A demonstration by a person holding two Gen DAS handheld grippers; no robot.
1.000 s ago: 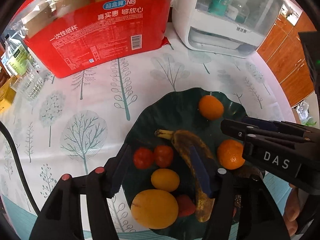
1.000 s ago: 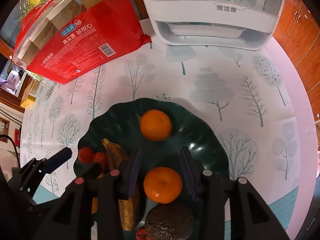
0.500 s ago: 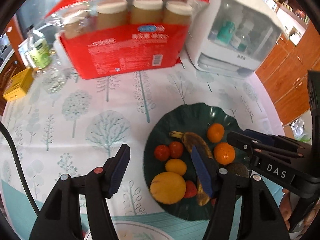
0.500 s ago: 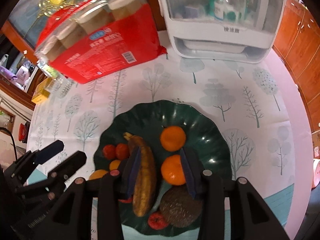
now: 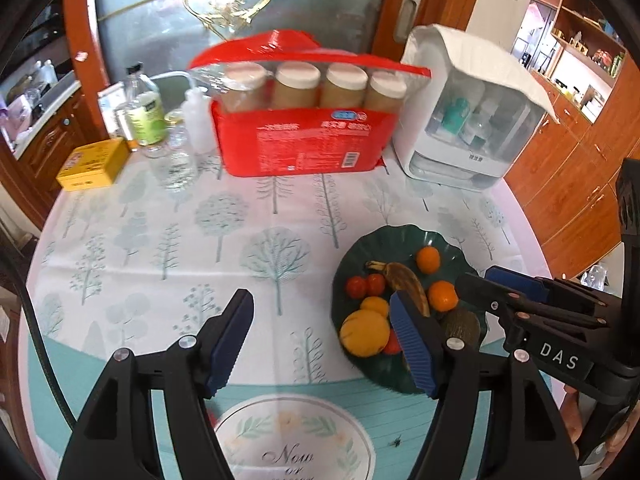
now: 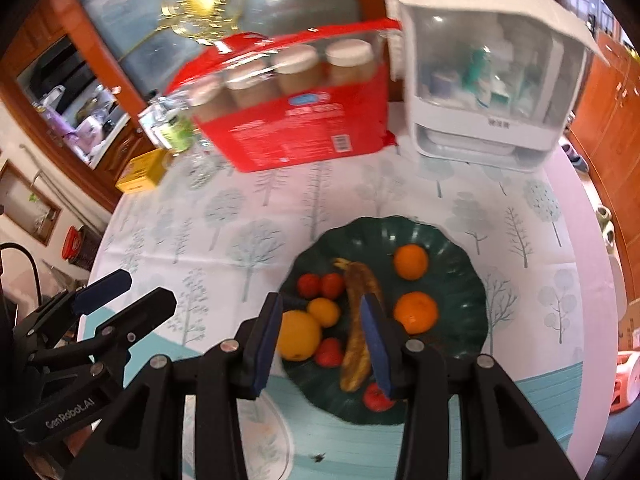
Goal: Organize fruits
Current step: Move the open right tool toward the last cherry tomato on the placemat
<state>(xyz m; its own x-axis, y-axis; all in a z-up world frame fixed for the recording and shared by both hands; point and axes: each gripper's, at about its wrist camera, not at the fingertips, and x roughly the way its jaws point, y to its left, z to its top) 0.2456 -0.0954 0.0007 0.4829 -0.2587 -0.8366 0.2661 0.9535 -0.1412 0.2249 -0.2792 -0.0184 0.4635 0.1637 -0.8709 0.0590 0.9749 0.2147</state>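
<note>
Wide bare counter (image 5: 168, 240) fills the left wrist frame's centre; the scalloped dark-green plate (image 6: 460, 264) of fruit sits lower right. Left gripper (image 5: 320, 336): ribbed blue fingers apart, just been opening, empty. Right gripper (image 6: 320, 336): narrowly parted, holding nothing, hiding part of the browned banana (image 6: 360, 296).

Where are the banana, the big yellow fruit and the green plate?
banana (image 6: 359, 320): right wrist view, middle of its brown peel.
big yellow fruit (image 6: 299, 335): right wrist view, centre of its skin.
green plate (image 6: 460, 268): right wrist view, bare scalloped part.
</note>
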